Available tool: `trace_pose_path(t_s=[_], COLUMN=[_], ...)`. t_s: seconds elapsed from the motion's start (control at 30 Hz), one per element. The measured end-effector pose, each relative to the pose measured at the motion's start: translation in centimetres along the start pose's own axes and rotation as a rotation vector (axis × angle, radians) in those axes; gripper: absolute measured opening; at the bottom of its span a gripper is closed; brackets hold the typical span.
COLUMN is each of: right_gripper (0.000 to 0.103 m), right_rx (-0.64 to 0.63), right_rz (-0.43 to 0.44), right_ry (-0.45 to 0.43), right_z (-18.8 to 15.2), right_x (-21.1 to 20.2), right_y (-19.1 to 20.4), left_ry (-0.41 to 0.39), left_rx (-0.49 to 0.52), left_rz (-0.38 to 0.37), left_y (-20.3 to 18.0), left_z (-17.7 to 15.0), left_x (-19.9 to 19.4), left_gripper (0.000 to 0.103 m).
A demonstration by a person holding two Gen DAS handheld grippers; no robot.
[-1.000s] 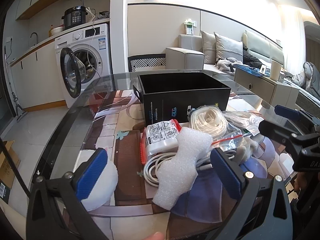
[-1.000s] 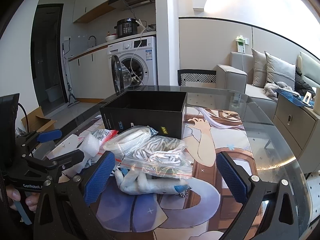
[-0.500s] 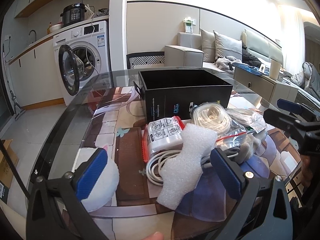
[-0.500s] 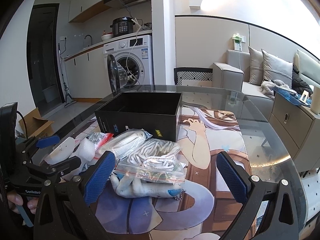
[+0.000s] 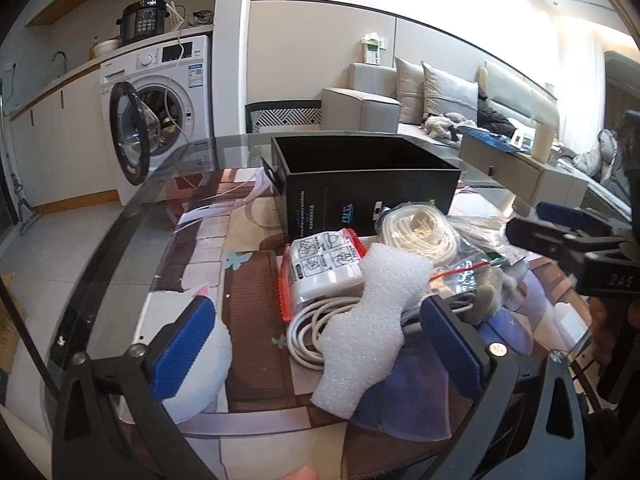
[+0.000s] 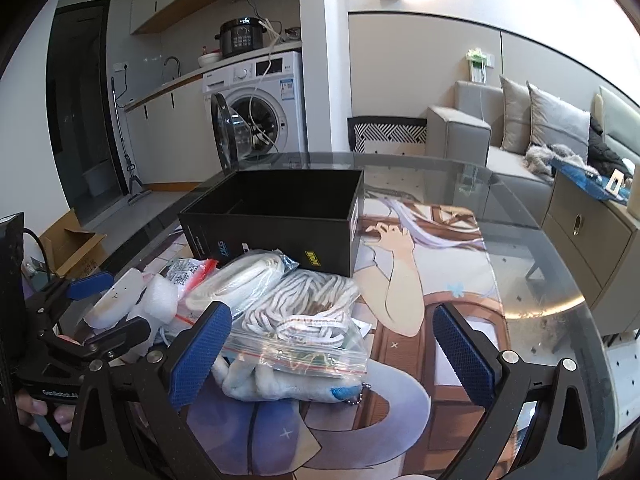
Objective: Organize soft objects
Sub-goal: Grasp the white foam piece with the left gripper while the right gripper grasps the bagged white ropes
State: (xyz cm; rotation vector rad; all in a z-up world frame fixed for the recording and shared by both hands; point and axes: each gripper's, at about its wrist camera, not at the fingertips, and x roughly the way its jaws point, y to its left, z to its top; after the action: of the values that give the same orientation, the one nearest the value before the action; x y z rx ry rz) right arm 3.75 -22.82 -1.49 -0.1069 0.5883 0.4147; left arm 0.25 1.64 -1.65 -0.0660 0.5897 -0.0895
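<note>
A pile of soft things lies on the table in front of an open black box [image 5: 360,184] [image 6: 280,220]. In the left wrist view I see a white foam piece [image 5: 368,328], a coiled white cable [image 5: 312,328], a red-edged packet [image 5: 324,268], a bagged white rope coil [image 5: 420,232] and a white cat-face pad [image 5: 200,360]. In the right wrist view a zip bag of cord [image 6: 308,320] lies on a plush toy [image 6: 280,384]. My left gripper [image 5: 316,352] is open, just short of the foam. My right gripper [image 6: 332,356] is open above the zip bag.
The round glass table [image 6: 540,280] carries a printed mat [image 6: 420,272]. A washing machine with its door open [image 5: 160,120] stands behind, a sofa [image 5: 400,100] at the back right, and a cardboard box [image 6: 72,248] is on the floor at left.
Both grippers have crept slightly closer to the pile and box. Nothing was taken hold of; both stay open.
</note>
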Motion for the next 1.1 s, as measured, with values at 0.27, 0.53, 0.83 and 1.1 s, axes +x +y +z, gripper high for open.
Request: trace_pose_path(t_s=[0.27,0.53,0.83,1.1], right_gripper=[0.103,0.102,0.097,0.084], right_rx=[-0.009,0.025,0.029,0.043], right_rz=[0.006,0.029,0.015,0.034], right_ry=[0.061,0.122,0.186,0.252], right_z=[0.8,1.6,1.6,1.4], right_x=[1.7,3.2,4.8,6.3], right_y=[0.5,0.3,0.1,-0.3], left_ry=[0.012,0.022,0.068,0.052], left_rx=[0.004,0.075,0.081,0.069], left_rz=[-0.053,-0.085,-0.102,-0.117], left_y=[0.1,-1.3,-1.4,-1.2], left_z=[0.0,-0.3,-0.7,-0.5], left_x=[0.1,-0.2,0.4,0.0], left_gripper=[0.087,0.071,0.042,0.04])
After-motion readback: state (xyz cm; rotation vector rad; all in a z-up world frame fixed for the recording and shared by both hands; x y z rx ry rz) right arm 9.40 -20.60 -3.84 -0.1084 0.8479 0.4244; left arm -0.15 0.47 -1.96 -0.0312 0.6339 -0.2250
